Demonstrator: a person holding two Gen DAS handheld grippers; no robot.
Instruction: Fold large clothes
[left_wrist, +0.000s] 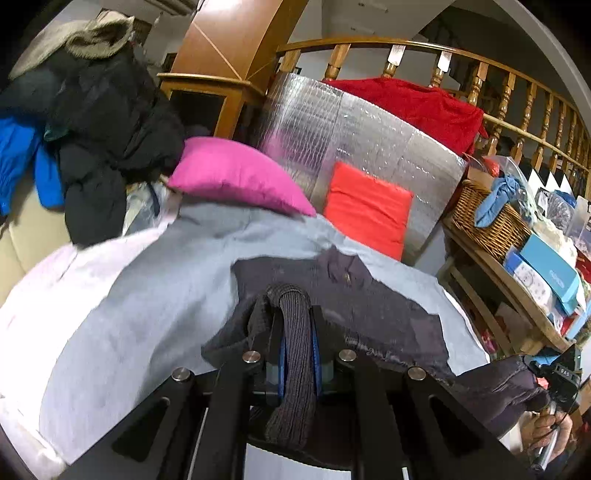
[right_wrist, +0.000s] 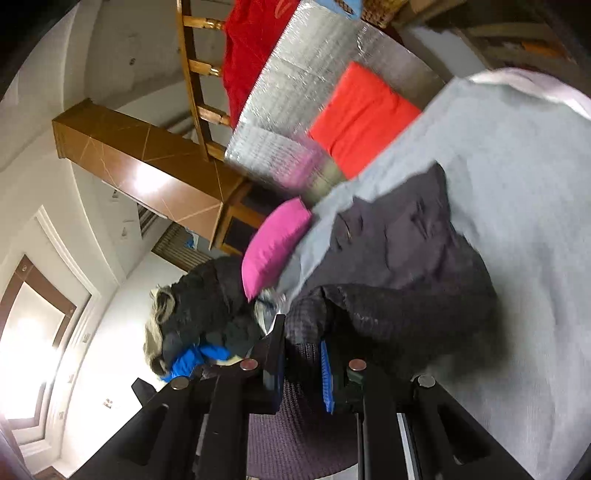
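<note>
2 grippers held the dark quilted jacket (left_wrist: 388, 317) over the grey sheet (left_wrist: 147, 302). We saw the left gripper (left_wrist: 295, 332) clamped on its ribbed cuff (left_wrist: 295, 369), the right gripper (right_wrist: 303, 354) pinching ribbed knit too.

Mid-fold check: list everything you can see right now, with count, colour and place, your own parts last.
dark jacket: one, charcoal purple, on the grey sheet, ribbed hem clamped in both grippers
grey sheet: one, pale grey, covering the work surface
pink cushion: one, magenta, behind the sheet
orange cushion: one, against the silver panel
silver panel: one, upright behind the cushions
red cloth: one, over the panel top
coat pile: black and blue, far left
wicker basket: one, right shelf
left gripper: shut on the hem
right gripper: shut on the hem
</note>
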